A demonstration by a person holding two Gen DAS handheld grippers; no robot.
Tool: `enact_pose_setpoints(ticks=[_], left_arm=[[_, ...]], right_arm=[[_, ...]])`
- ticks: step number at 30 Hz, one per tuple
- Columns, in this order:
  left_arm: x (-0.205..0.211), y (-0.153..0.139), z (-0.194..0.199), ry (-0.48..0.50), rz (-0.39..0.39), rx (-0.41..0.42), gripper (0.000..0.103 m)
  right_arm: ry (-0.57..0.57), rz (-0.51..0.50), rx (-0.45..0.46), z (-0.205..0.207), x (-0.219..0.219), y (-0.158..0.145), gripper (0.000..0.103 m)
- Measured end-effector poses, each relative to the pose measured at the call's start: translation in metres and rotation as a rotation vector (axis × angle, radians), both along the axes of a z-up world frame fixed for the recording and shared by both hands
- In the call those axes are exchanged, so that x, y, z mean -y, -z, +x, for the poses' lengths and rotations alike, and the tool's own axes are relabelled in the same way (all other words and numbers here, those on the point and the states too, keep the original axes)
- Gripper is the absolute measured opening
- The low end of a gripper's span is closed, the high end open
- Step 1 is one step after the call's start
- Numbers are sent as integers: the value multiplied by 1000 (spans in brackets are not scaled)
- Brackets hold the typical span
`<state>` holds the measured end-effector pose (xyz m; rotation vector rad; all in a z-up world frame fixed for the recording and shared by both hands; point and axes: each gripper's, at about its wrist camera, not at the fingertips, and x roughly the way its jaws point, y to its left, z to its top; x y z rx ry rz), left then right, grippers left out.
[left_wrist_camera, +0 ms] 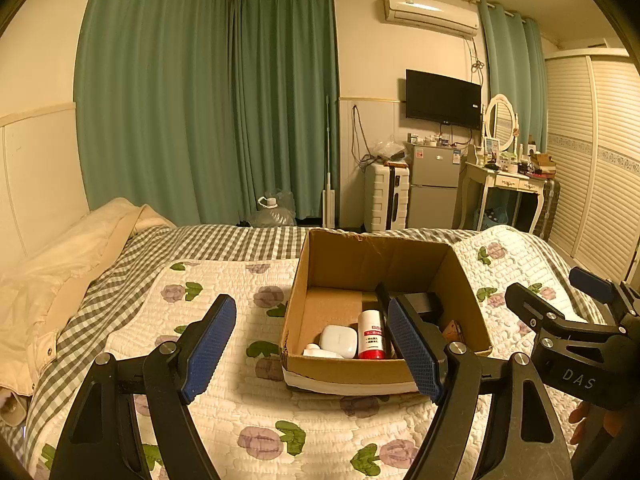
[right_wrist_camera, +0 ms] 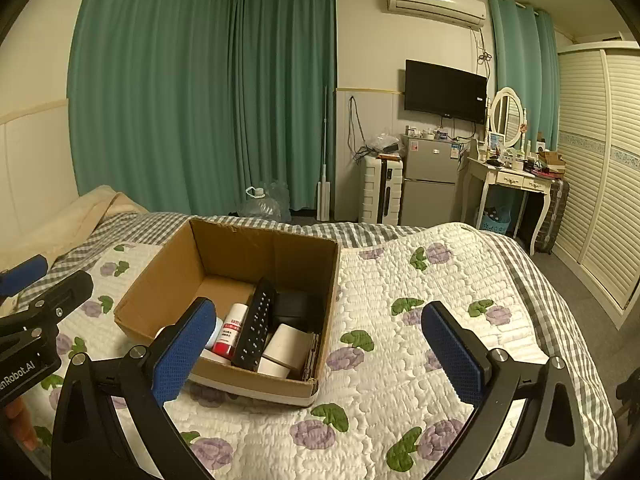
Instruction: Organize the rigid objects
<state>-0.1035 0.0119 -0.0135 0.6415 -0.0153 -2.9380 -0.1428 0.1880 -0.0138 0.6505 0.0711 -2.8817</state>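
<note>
An open cardboard box (left_wrist_camera: 344, 256) (right_wrist_camera: 160, 280) sits on the flowered quilt. It holds a white and red bottle (left_wrist_camera: 370, 340) (right_wrist_camera: 231, 330), a white case (left_wrist_camera: 339, 340), a black remote (right_wrist_camera: 256, 330), a black box (right_wrist_camera: 298, 306) and a white box (right_wrist_camera: 288, 344). My left gripper (left_wrist_camera: 312, 344) is open and empty, above the box's near left corner. My right gripper (right_wrist_camera: 320, 344) is open and empty, over the box's near right side. Each gripper shows at the other view's edge: the right one (left_wrist_camera: 560, 300), the left one (right_wrist_camera: 36, 280).
The flowered quilt (left_wrist_camera: 240, 420) (right_wrist_camera: 420, 360) lies over a checked sheet (left_wrist_camera: 120, 272). A cream duvet (left_wrist_camera: 60, 272) is bunched at the left. Beyond the bed stand green curtains (left_wrist_camera: 200, 100), a suitcase (left_wrist_camera: 386, 196), a small fridge (left_wrist_camera: 434, 184), a dressing table (left_wrist_camera: 508, 184) and a wardrobe (left_wrist_camera: 592, 160).
</note>
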Motion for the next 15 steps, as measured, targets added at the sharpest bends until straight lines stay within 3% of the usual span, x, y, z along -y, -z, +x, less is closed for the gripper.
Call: enact_pose_setpoints(ticks=[15], left_arm=[[-1,1,0,-2,0,3,81]], right_arm=[[1,-2,10,1,1,2,103]])
